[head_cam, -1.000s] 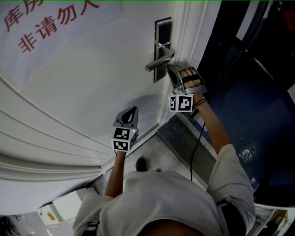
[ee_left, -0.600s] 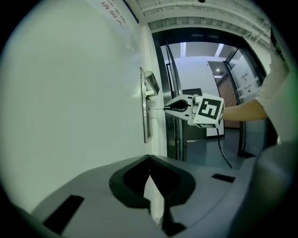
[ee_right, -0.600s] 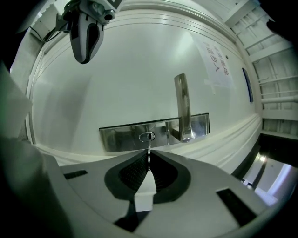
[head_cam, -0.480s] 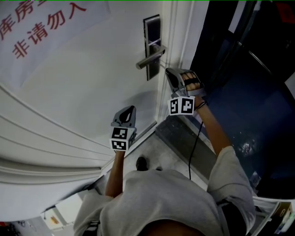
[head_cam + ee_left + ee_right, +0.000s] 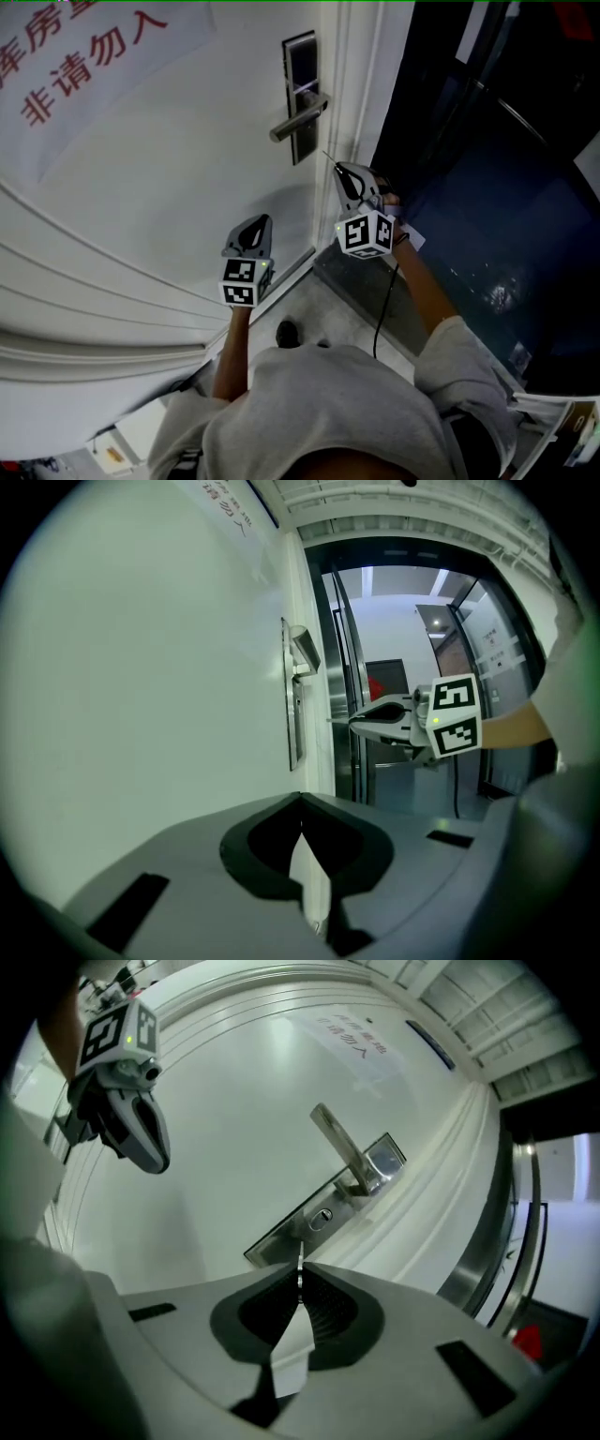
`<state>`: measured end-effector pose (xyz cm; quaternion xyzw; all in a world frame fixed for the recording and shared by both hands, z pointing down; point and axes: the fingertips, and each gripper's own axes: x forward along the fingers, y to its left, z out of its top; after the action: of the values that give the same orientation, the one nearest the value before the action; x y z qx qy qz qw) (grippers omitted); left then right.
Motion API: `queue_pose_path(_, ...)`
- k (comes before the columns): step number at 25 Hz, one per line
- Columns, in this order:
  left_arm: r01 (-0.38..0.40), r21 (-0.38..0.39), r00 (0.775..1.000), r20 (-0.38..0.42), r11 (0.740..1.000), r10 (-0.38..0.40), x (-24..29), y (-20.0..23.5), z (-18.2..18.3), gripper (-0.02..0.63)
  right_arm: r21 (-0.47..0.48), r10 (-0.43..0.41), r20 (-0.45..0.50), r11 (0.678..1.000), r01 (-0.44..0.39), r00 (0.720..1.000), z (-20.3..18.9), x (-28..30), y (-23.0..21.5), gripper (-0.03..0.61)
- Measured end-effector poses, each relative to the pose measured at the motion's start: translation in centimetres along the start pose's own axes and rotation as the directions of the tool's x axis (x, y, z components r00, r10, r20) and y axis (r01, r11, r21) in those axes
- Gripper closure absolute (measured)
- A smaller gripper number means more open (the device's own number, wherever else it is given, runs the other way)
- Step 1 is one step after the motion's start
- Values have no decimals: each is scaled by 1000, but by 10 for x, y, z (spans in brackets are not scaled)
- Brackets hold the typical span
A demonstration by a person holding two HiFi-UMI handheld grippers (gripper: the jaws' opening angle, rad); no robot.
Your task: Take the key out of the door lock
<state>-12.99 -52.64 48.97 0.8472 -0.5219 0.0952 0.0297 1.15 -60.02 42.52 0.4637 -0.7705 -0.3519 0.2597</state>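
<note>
- A white door (image 5: 141, 206) fills the view, with a red-lettered sign (image 5: 84, 56) toward its upper left corner. There is a dark opening beyond its lock-side edge and pale floor (image 5: 328, 314) at its foot.
- The right hand-held gripper (image 5: 299, 1286) has its jaws pressed together on the key (image 5: 299, 1265). The thin metal blade pokes out past the tips, seen edge-on.
- The key is clear of the lock. It hangs in the air by the door's lock-side edge, near the lower end of the lock plate (image 5: 281, 1237) but not touching it.
- The keyhole (image 5: 323, 1215) below the lever handle (image 5: 337, 1147) looks empty.
- The left hand-held gripper (image 5: 301, 810) is closed with nothing between its jaws. It is held lower down in front of the door face, well apart from the lock.
- By my reading, the removal itself is done and only carrying the key away is left.
- Risk: only a narrow part of the key seems to sit between the pads. A knock against the lever or the door edge could twist it loose and drop it to the floor.
- Risk: easing the squeeze or swinging the arm sharply could let the slim blade slide out.
</note>
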Motion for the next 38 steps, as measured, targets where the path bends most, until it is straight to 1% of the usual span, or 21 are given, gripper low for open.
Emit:
queue_pose_path(2,4,0,1000,1,1000,-4,1,0,0,595,135,4,-9,991,-2,1000,-5,-8,2,548)
queue_pose_path(5,9,-1,1000,0,1000,-9,3,-2,-1,595,328,3,-18,945,3,1000,-12,-20,1,548)
queue_pose_path(6,10,-1,1000,-1,1000,-10,3,-2,-1,595,371,-4,-22,929,12,1000,-15,-24,0,548)
queue_pose_path(8,13,1,1000,0,1000,-13,4,-2,-1,595,424,-18,-32,905,30,999,-20,-31,0,548)
queue_pose_path(13,22,-2,1000,4,1000,-22,6,-7,-1,595,500,-35,-55,864,58,998,-33,-55,12,548)
queue_pose_path(19,29,-7,1000,-3,1000,-29,7,-14,-5,595,582,-27,-108,809,85,994,-50,-82,39,548)
queue_pose_path(21,28,-8,1000,-3,1000,-28,7,-15,-5,595,611,-27,-124,786,98,992,-56,-89,42,548)
queue_pose_path(24,26,-7,1000,-2,1000,-26,8,-15,-5,595,632,-39,-137,766,118,990,-62,-98,40,548)
queue_pose_path(30,34,-17,999,-7,999,-35,8,-19,-9,595,625,-58,-152,768,142,987,-65,-105,32,548)
queue_pose_path(38,38,-21,999,1,999,-38,8,-22,-7,595,621,-58,-151,771,140,987,-59,-105,34,548)
